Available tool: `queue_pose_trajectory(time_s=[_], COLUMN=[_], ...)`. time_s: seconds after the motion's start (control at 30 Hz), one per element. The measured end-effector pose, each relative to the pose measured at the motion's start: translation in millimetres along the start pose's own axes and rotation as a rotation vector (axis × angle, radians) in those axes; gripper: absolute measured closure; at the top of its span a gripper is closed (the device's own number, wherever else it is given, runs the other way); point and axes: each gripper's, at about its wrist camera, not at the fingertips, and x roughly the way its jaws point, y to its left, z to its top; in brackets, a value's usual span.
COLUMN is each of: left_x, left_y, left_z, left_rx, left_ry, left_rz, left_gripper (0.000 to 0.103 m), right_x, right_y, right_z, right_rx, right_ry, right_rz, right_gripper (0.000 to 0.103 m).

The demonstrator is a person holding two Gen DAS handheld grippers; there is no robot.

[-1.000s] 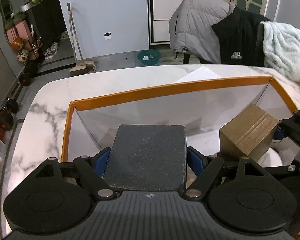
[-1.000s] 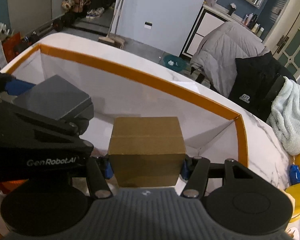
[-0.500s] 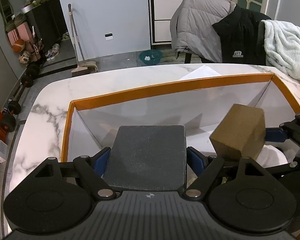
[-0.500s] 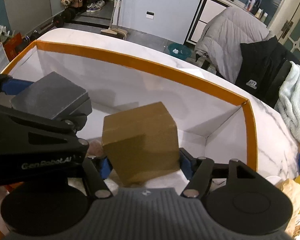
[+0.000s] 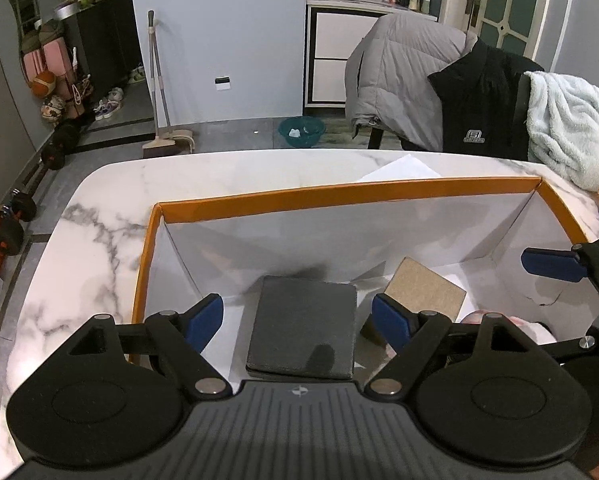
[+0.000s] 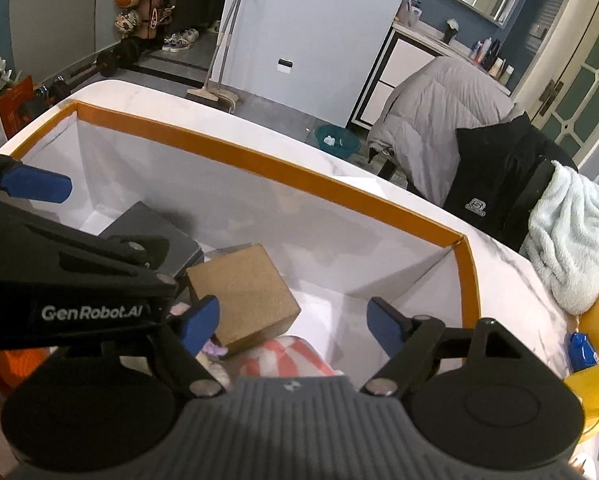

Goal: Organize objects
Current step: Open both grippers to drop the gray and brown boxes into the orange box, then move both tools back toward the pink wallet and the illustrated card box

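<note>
A large white box with an orange rim (image 5: 339, 196) (image 6: 259, 164) stands on the marble table. A dark grey flat box (image 5: 303, 332) (image 6: 151, 224) lies inside it. A brown cardboard box (image 5: 423, 294) (image 6: 243, 292) lies beside it, to its right. My left gripper (image 5: 299, 318) is open above the grey box, not touching it. My right gripper (image 6: 293, 320) is open and empty above the box's inside, with the cardboard box just left of it. A red and white striped cloth (image 6: 287, 356) lies under the right gripper.
Chairs with a grey jacket (image 5: 399, 80), a black jacket (image 5: 483, 108) and a pale fleece (image 5: 567, 120) stand behind the table. A yellow mug (image 6: 591, 384) and blue packets (image 6: 583, 352) sit at the table's right. An orange item (image 6: 11, 360) lies at the lower left.
Both grippers opened. The grey box and the cardboard box dropped from the jaws and now lie inside the white box. Both grippers have lifted back.
</note>
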Motion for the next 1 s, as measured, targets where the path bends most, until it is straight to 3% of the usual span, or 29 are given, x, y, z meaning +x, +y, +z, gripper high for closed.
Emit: queue_pose_trajectory(time_s=[0.3,0.53,0.77,0.83,1.0], left_x=[-5.0,-14.9,-35.5,-44.1,-66.7], left_y=[3.1,-3.7,-2.0,2.1,16.6], left_z=[-2.4,-3.7,-7.8,-7.5,-9.3], left_rx=[-0.025,0.015,0.059,0.049,-0.012], left_ry=[-0.043,-0.094,-0.128,-0.145,-0.195], left_rz=[-0.008,0.002,0.018,0.019,-0.004], left_gripper=[0.007,0.007,0.007,0.007,0.007], right_x=[-2.5,-7.8,-22.7,-27.5,-46.8], right_y=[-2.9,-5.5,1.9,4.0,4.0], right_z=[-0.6,-3.8,-9.6,-12.7,-18.3], right_rx=[0.019,0.050,0.015,0.006,0.006], right_ry=[-0.024,-0.052,-0.118,-0.130,-0.168], right_rz=[-0.002,0.011,-0.047,-0.059,-0.067], right_gripper=[0.021,0.021,0.018,0.013,0.013])
